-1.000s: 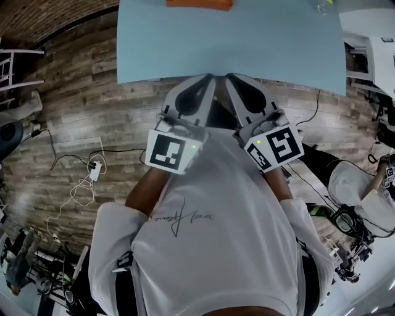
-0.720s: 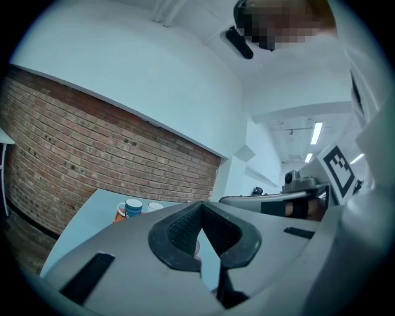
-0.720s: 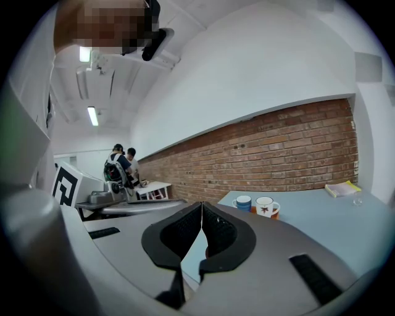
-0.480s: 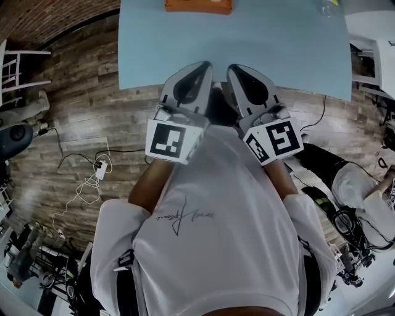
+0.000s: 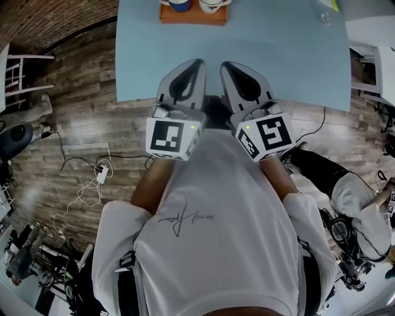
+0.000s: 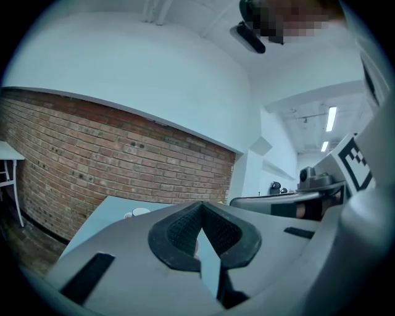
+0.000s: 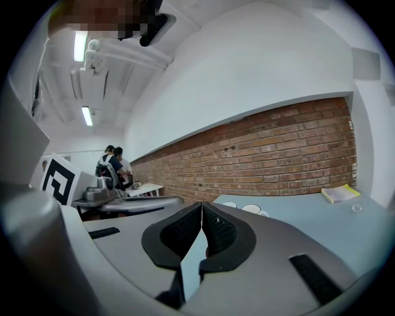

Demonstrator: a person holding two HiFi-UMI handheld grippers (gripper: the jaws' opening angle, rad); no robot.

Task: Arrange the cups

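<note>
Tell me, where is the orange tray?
In the head view, the orange tray sits on the blue table at the picture's top edge, slightly left of centre, with a blue cup and a white cup on it.

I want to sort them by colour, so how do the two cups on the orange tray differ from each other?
Colour: the left cup is dark blue outside, the right cup white. Place: the left cup sits toward the tray's left end, the right cup toward its right end. Both stand on the orange tray at the table's far side, cut off by the head view's top edge.
</note>
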